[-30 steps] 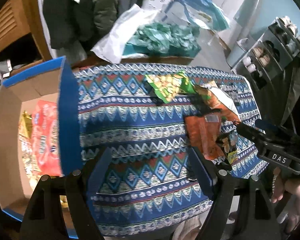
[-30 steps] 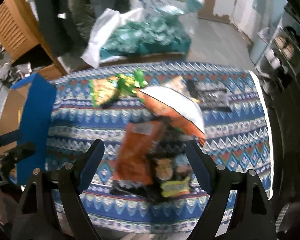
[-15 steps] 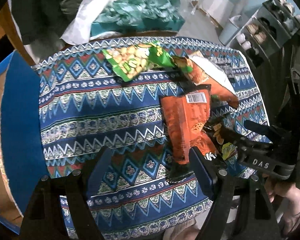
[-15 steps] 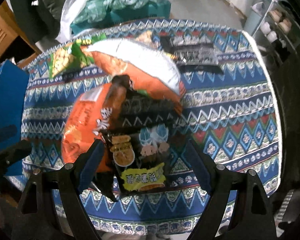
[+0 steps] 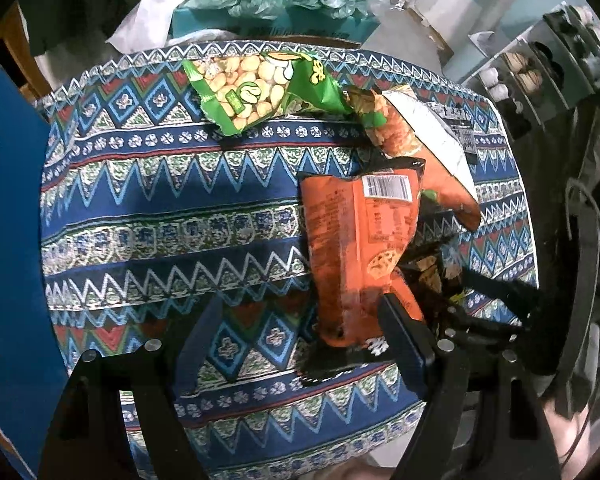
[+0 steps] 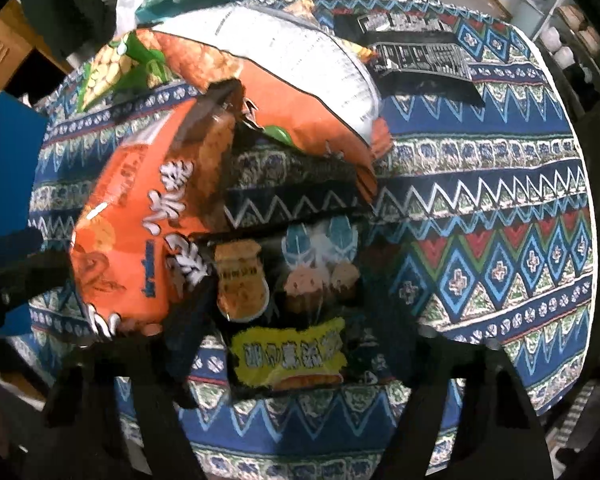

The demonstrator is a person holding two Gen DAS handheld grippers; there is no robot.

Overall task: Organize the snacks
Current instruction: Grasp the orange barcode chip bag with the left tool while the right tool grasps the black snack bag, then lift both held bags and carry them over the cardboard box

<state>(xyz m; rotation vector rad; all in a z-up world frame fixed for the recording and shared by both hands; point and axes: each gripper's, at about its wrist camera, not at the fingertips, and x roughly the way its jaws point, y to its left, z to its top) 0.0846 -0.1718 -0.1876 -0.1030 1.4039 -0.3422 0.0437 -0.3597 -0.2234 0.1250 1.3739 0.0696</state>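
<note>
Through the left wrist camera I have the blue flap of the box far off to my gripper's left, at the edge of the patterned cloth. My left gripper hangs over the cloth with its jaws spread wide and nothing clamped: the left finger is over bare cloth, while the right finger sits at the lower end of the orange snack bag, whose tail lies partly in the gap between the jaws. Ahead of that gripper, at the far side of the cloth, lies the green pea bag, and ahead and to the right of it the big orange-and-white chip bag, which overlaps the top of the orange bag. To the right I see my other tool low over the table. Through the right wrist camera, my right gripper has just been closing, and the black snack packet with the yellow label lies directly between its fingers; the view is blurred, so I cannot tell whether the pads press on it yet. The orange bag rests just left of it, and a dark flat packet lies far ahead and to the right.
</note>
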